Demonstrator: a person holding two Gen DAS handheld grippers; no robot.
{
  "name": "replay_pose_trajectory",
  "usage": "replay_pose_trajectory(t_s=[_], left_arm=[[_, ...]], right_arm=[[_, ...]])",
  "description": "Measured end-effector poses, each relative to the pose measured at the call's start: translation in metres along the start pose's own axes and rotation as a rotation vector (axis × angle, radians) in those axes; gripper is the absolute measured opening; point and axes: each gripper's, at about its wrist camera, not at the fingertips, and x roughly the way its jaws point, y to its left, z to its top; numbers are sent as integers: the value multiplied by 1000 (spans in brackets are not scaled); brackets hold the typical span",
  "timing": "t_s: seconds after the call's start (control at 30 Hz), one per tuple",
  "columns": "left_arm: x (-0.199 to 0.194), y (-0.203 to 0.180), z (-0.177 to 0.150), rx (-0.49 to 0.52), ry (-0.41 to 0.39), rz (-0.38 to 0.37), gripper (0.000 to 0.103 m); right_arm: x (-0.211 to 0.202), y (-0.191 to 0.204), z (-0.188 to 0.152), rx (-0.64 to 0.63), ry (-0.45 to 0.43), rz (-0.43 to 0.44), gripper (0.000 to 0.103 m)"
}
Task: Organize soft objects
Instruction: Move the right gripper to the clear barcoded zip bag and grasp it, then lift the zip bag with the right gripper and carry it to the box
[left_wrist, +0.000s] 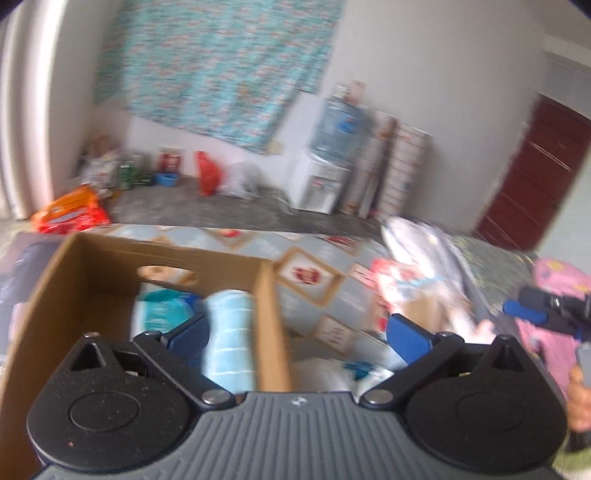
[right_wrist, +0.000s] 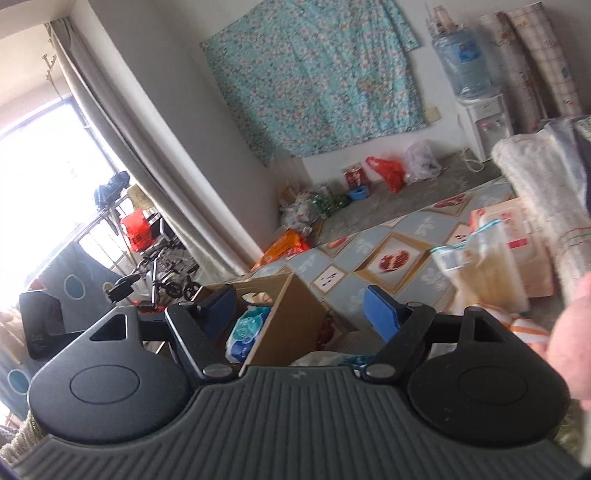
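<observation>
White walls, a floral cloth (right_wrist: 314, 81) hung up, a bright curtained window (right_wrist: 33, 166), a water dispenser (left_wrist: 325, 177).

The left claw (left_wrist: 299, 332) has a grey ribbed body with a small emblem at its upper edge. On each side sits a round black housing with a raised oval disc and a triangular opening on top. Black link arms with silver pivot screws carry the blue pads (left_wrist: 408, 338). The right claw (right_wrist: 299, 312) has the same build: grey ribbed body, black housings, silver screws, blue pads (right_wrist: 380, 314). In the left wrist view, the right claw shows at the edge against a pink patterned garment (left_wrist: 554, 280).
</observation>
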Motion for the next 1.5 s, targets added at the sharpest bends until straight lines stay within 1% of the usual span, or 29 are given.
replay_pose_trajectory(t_s=[0.13, 0.23, 0.4, 0.47, 0.53, 0.63, 0.7, 0.8, 0.93, 1.0, 1.07, 1.17, 1.33, 1.37, 1.4, 1.43, 1.47, 1.5], left_arm=[[19, -38, -1, 99, 53, -71, 103], [34, -64, -3, 162, 76, -113, 103], [56, -96, -10, 235, 81, -197, 103], [71, -110, -12, 262, 100, -208, 103], [89, -123, -14, 283, 118, -190, 103], [120, -137, -15, 323, 122, -98, 103], [141, -143, -14, 342, 120, -67, 102], [172, -151, -10, 360, 145, -70, 100], [216, -160, -7, 402, 188, -91, 98], [238, -162, -6, 418, 234, -124, 98], [257, -163, -6, 431, 254, -118, 98], [280, -166, -6, 456, 276, -106, 98], [308, -174, -8, 468, 310, -121, 98], [313, -175, -9, 471, 318, -119, 96], [316, -176, -10, 472, 325, -119, 91], [319, -176, -11, 471, 331, -118, 87], [322, -178, -12, 466, 339, -114, 79], [325, -178, -12, 459, 346, -112, 68]], right_arm=[[-38, -32, -1, 28, -54, -85, 80], [-57, -55, -7, 51, -72, -135, 81], [-66, -89, -14, 88, -75, -184, 81], [-62, -99, -13, 87, -68, -191, 81], [-51, -107, -10, 83, -60, -191, 81], [-23, -115, 5, 76, -34, -170, 81], [0, -119, 16, 67, -3, -153, 81], [46, -132, 32, 69, 70, -129, 81], [110, -152, 47, 81, 157, -142, 80], [135, -160, 51, 70, 185, -148, 80], [158, -169, 55, 65, 205, -160, 80], [181, -184, 58, 65, 231, -149, 80], [208, -195, 55, 61, 272, -144, 80], [210, -198, 53, 63, 280, -142, 77], [209, -201, 49, 62, 287, -141, 69], [211, -203, 46, 64, 292, -146, 64], [212, -205, 44, 71, 293, -136, 55], [211, -206, 42, 81, 287, -118, 47]])
